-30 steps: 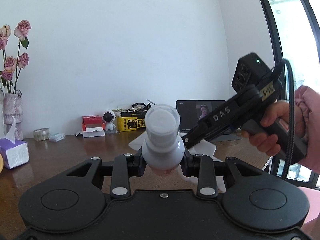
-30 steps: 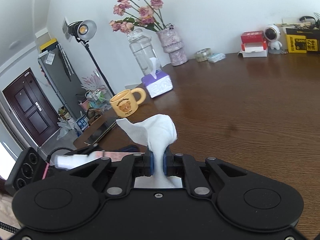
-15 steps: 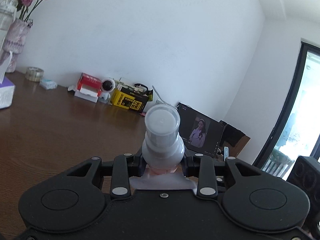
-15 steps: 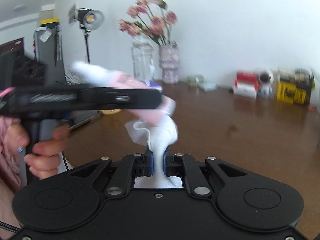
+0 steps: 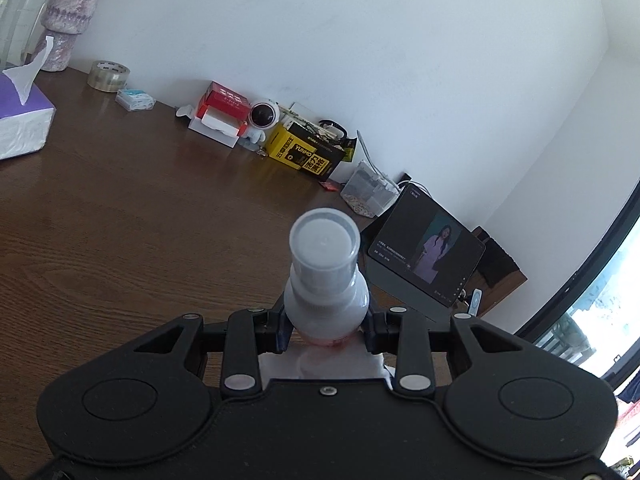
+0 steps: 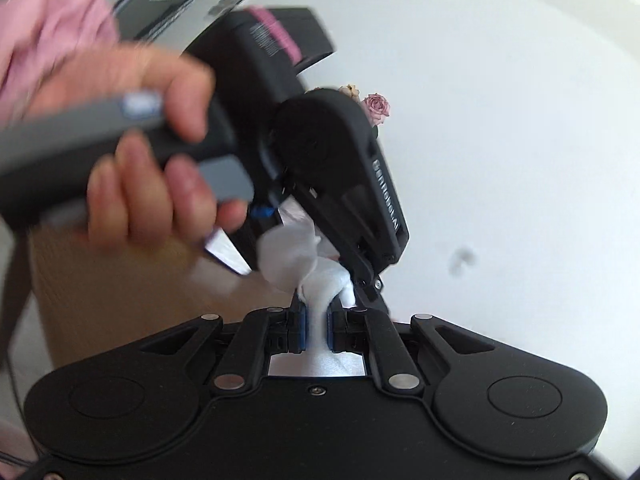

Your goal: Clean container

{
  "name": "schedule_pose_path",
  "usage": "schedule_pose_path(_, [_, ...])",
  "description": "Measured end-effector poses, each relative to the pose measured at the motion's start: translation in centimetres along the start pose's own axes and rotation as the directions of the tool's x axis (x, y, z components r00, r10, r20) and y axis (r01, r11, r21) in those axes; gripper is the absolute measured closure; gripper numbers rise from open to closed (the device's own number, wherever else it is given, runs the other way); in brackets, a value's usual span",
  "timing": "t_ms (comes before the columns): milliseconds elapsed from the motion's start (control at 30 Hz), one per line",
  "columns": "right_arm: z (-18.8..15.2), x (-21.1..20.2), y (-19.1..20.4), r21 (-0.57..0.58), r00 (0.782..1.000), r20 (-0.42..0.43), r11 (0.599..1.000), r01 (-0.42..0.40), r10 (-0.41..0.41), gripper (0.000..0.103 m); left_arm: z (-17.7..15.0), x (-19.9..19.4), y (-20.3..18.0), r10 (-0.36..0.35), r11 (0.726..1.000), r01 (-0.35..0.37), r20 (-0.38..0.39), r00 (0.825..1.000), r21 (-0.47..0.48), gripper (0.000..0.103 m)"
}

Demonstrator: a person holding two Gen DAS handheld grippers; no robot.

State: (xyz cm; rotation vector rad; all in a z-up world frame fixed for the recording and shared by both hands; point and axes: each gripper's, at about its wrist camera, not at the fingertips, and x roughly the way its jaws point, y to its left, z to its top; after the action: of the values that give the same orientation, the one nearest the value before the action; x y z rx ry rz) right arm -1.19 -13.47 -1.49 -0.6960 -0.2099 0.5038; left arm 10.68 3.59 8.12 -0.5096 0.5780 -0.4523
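Observation:
A small white bottle (image 5: pixel 325 300) with a clear cap points away from me, and my left gripper (image 5: pixel 325 330) is shut on its body. White tissue (image 5: pixel 320 364) shows just under the bottle's base. In the right wrist view my right gripper (image 6: pixel 318 328) is shut on that bunched tissue (image 6: pixel 300 264). The tissue's free end presses up against the underside of the left gripper (image 6: pixel 332 160), which a hand (image 6: pixel 152 184) in a pink sleeve holds. The left gripper's body hides the bottle from this view.
The brown wooden table (image 5: pixel 120 220) carries a purple tissue box (image 5: pixel 20 120), a tape roll (image 5: pixel 108 76), a red and white box (image 5: pixel 220 116), a small astronaut figure (image 5: pixel 262 120), a yellow and black box (image 5: pixel 304 152) and a tablet (image 5: pixel 428 256). A window (image 5: pixel 600 300) is at the right.
Both grippers have rolled. The right one has swung from facing the table to sit close under the left gripper, bringing the tissue up against it. Both grips are unchanged.

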Motion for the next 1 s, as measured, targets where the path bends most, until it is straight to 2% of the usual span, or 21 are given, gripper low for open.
schedule_pose_path(67, [-0.8, 0.3, 0.7, -0.082, 0.998, -0.011, 0.995, 0.059, -0.060, 0.093, 0.0, 0.1, -0.2, 0.007, 1.000, -0.007, -0.005, 1.000, 0.005, 0.070])
schedule_pose_path(267, [-2.6, 0.6, 2.0, -0.197, 0.987, -0.026, 0.968, 0.153, -0.161, 0.094, 0.3, 1.2, -1.5, 0.028, 0.999, -0.027, -0.025, 0.999, 0.041, 0.070])
schedule_pose_path(433, [-1.1, 0.2, 3.2, -0.242, 0.977, 0.089, 0.947, 0.210, -0.194, 0.094, 0.5, 1.4, -2.3, 0.029, 0.998, -0.028, -0.022, 0.999, 0.048, 0.070])
schedule_pose_path(567, [-0.9, 0.5, 3.6, -0.273, 0.958, 0.166, 0.922, 0.273, -0.235, 0.094, 0.6, 1.3, -2.4, 0.025, 0.999, -0.024, -0.030, 0.999, 0.043, 0.070])
schedule_pose_path(667, [-1.6, 0.9, 3.5, -0.273, 0.957, 0.152, 0.921, 0.279, -0.245, 0.094, 0.8, 1.4, -2.5, 0.028, 0.999, -0.027, -0.031, 0.999, 0.040, 0.070])
schedule_pose_path(833, [-3.2, 2.0, 3.4, -0.303, 0.956, 0.081, 0.907, 0.293, -0.282, 0.094, 1.2, 1.2, -2.5, 0.034, 0.999, -0.033, -0.030, 0.999, 0.042, 0.070])
schedule_pose_path(1000, [-4.2, 2.3, 4.1, -0.306, 0.959, 0.048, 0.910, 0.279, -0.278, 0.093, 1.1, 1.5, -2.9, 0.040, 0.998, -0.038, -0.036, 0.999, 0.059, 0.070])
